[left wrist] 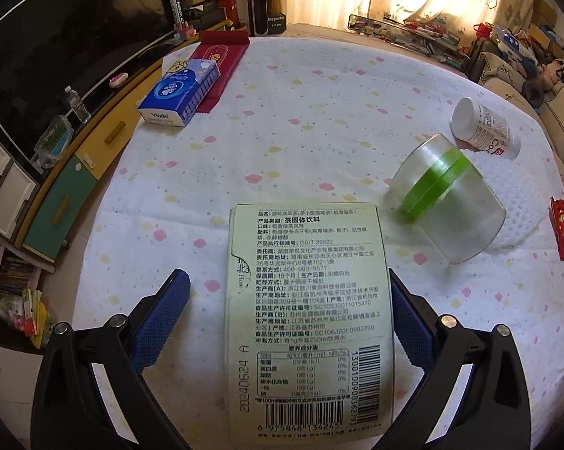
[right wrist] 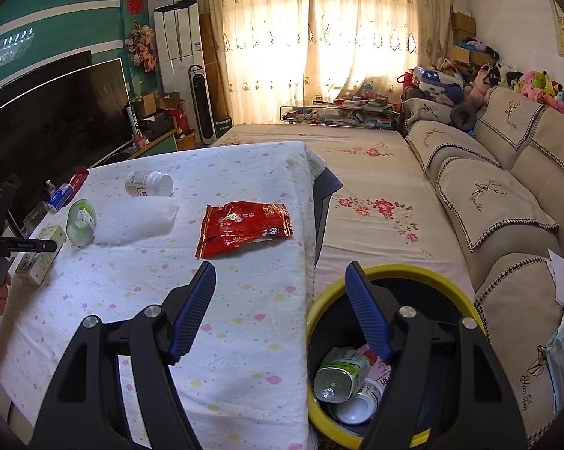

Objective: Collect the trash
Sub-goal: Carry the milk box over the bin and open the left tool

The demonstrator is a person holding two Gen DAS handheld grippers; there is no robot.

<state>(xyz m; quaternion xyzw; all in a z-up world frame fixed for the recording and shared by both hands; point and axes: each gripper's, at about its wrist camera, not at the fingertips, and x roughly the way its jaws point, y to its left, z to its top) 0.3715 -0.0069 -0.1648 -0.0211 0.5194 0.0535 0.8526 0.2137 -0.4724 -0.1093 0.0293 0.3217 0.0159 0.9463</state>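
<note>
My left tongs (left wrist: 289, 296) stand wide apart around the pale green printed carton (left wrist: 306, 322) lying flat on the flower-patterned worktop (left wrist: 282, 120), pads not touching it. Just beyond lie a clear plastic jar with a green band (left wrist: 445, 198) and a white pill bottle (left wrist: 484, 127). My right tongs (right wrist: 282, 300) hang apart, holding nothing, over the worktop edge and the yellow-rimmed bin (right wrist: 319, 311), with the red foil snack packet (right wrist: 244, 227) ahead.

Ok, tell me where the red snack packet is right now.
The red snack packet lies flat on the table near its right edge in the right wrist view, just right of the white foam sheet; the left wrist view shows it at far right.
</note>
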